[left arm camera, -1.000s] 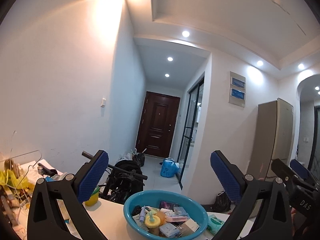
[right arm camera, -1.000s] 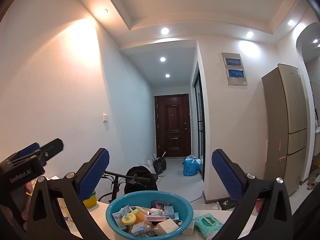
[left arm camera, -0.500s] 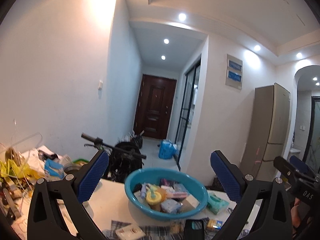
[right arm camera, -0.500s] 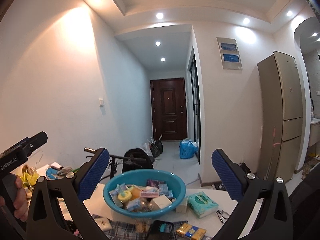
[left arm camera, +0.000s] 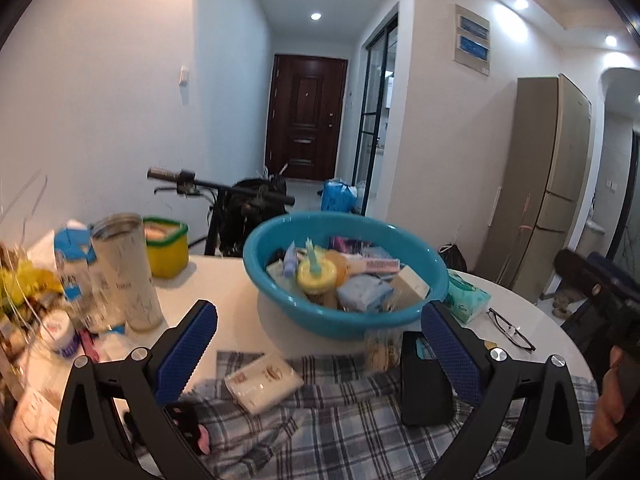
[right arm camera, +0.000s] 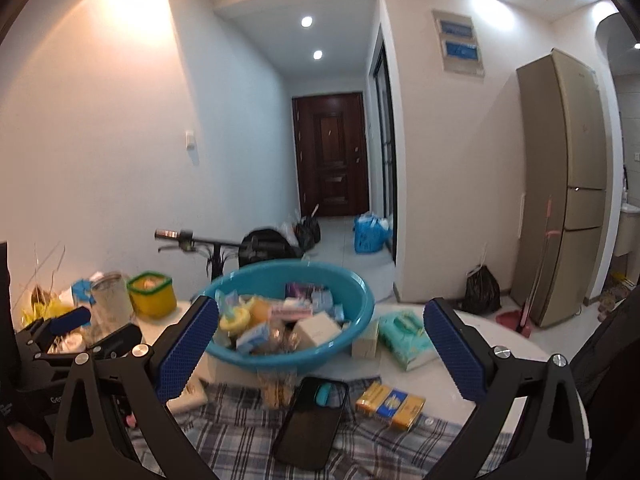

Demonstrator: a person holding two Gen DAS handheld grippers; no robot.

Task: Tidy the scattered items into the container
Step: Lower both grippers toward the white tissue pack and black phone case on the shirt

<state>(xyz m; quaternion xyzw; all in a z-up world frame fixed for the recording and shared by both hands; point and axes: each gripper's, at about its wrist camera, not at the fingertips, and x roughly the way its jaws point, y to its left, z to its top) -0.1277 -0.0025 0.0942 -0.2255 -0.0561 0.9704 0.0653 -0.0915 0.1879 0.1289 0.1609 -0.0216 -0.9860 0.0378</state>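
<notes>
Basin (left arm camera: 344, 316), teal, sits mid-desk (left arm camera: 224, 280), heaped with small packets. My left hand-held gripper (left arm camera: 320, 352) hovers wide apart, empty; my right hand-held gripper (right arm camera: 322, 350) likewise. On the plaid cloth (right arm camera: 240, 436): white packet (left arm camera: 264, 376) at 7 o'clock of the basin, black phone (right arm camera: 310, 420) at 6, yellow pack (right arm camera: 390, 404) at 5. Green tissue pack (right arm camera: 404, 336) lies at 3.

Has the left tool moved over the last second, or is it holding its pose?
Yes. The left tool has tipped downward: the dark door climbed in its view, and the teal basin and plaid cloth came up into frame.
</notes>
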